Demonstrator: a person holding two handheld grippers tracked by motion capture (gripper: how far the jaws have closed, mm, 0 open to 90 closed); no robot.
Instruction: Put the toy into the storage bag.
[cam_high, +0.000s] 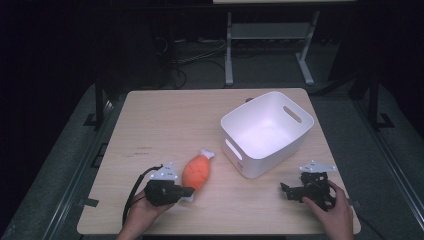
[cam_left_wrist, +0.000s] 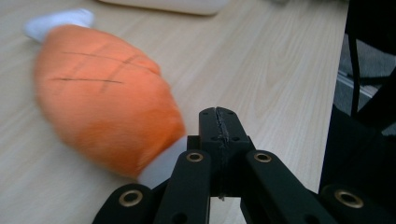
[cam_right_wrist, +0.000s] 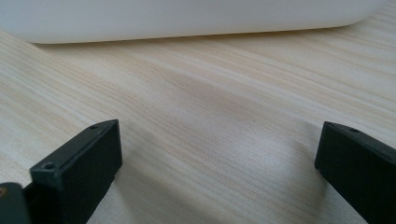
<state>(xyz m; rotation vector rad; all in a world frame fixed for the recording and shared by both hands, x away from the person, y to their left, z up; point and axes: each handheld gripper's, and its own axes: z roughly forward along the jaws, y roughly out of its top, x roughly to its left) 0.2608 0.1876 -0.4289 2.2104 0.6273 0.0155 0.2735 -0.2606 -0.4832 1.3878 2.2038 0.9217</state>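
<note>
Orange plush drumstick toy (cam_high: 197, 171) not yet gripped, white plastic bin (cam_high: 295, 135) unfilled; left gripper (cam_left_wrist: 218, 122) jaws closed on nothing, right gripper (cam_right_wrist: 218, 154) jaws wide

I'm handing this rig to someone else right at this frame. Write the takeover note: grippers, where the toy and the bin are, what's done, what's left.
Left gripper: jaws shut on nothing, tips just beside the white lower end of the orange plush drumstick, not gripping it.
Right gripper: jaws open and empty, low over the table near its right front corner, facing the white bin.
Drumstick: lying on the table left of the bin, bone end pointing away from the person.
Bin: upright, nothing visible inside.
Done: nothing placed.
Left: probably open the left jaws, grip the drumstick and drop it in the bin.
</note>
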